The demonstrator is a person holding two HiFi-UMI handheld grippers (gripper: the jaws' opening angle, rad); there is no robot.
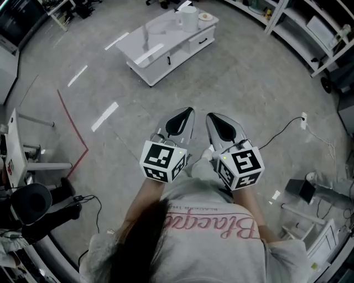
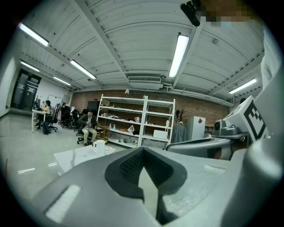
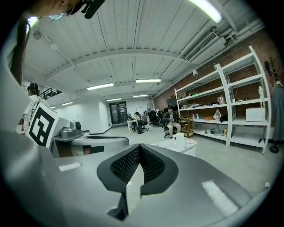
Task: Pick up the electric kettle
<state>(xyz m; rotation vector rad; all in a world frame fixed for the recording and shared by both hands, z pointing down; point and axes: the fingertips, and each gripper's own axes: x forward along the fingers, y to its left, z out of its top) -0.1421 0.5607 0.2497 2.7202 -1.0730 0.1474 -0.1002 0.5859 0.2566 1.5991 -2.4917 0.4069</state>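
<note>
Your electric kettle [image 1: 188, 18] stands upright on the low desk [image 1: 160, 55], well off at 12 o'clock, marginally nearer your left tongs [image 1: 187, 115] than your right tongs [image 1: 213, 119], both pinched together on nothing.

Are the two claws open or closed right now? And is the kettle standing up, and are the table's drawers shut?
left claw: shut, holding nothing
right claw: shut, holding nothing
electric kettle: standing upright on the table, untouched, far from both claws
small plate: lying flat beside the kettle
white table: drawers shut
</note>
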